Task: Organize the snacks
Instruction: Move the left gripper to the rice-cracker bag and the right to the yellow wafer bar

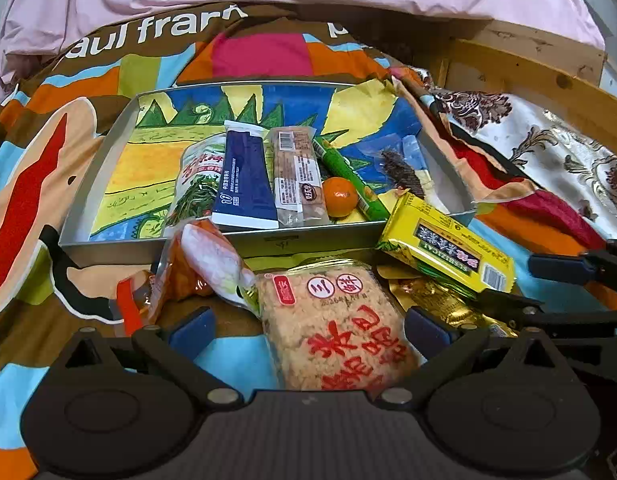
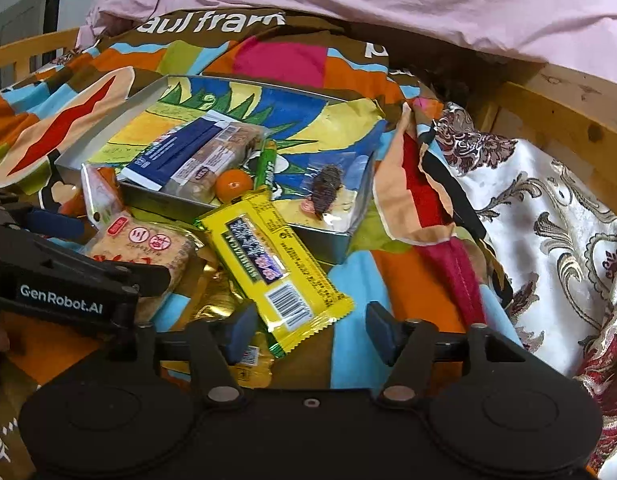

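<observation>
The yellow snack packet [image 2: 268,264] leans on the tin tray's [image 2: 320,246] near wall, long axis running from the tray toward the right gripper [image 2: 308,330] (barcode end nearest), whose spread jaws pinch nothing. The left gripper [image 1: 308,326], also spread, straddles the rice cracker pack [image 1: 336,328] without pressing. Everything lies on a patchwork bedspread [image 2: 348,272].

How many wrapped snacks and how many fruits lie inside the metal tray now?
Wrapped snacks: 5 (blue packet, cereal bar, green stick, vegetable pouch, dark snack)
Mandarins: 1
Total in the metal tray: 6
</observation>
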`<state>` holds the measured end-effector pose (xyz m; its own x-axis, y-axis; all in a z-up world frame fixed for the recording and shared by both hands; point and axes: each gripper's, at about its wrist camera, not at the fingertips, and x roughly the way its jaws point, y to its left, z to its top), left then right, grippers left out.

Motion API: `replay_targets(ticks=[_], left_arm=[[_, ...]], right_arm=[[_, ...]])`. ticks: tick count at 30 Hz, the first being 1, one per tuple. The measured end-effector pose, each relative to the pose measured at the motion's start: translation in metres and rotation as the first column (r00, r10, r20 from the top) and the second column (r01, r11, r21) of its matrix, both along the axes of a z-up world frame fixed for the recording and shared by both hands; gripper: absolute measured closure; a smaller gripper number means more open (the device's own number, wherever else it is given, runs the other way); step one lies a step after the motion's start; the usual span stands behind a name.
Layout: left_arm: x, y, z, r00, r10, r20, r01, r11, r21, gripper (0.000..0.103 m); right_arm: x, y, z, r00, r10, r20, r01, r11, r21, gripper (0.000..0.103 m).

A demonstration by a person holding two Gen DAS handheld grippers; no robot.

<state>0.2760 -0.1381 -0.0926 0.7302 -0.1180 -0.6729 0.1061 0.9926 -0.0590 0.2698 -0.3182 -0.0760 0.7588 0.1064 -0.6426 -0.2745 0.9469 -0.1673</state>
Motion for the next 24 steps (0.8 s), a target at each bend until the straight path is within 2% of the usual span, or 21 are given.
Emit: replay_targets(ticks=[5,9,17,21,24], left_arm=[[0.01,0.002,-0.004,0.999,0.004,-0.052,-0.006,0.999,-0.04,0.001],[0.016,0.004,-0.007,0.996,-0.007,-0.087,0.002,0.998,-0.062,0.001],[0.026,0.007,-0.008,0.987,-0.031,-0.156,0.019,0.997,-0.075,0.001],[0.026,0.007,-0.007,0.986,-0.034,-0.164,0.022,0.997,-0.071,0.002],[0.026,0.01,-0.004,0.984,-0.04,-0.173,0.024,0.995,-0.094,0.008]], right_arm=[[0.003,-0.009,-0.001,1.0,0.023,0.016,-0.024,1.0,0.021,0.026],[0.004,-0.013,-0.002,0.996,0.086,0.036,-0.086,0.996,0.012,0.018],[0.012,-0.012,-0.009,0.983,0.179,0.043,-0.181,0.983,0.038,0.013],[0.02,-0.011,-0.011,0.977,0.208,0.045,-0.211,0.975,0.074,0.015],[0.023,-0.014,-0.012,0.975,0.222,0.019,-0.222,0.966,0.129,0.027]])
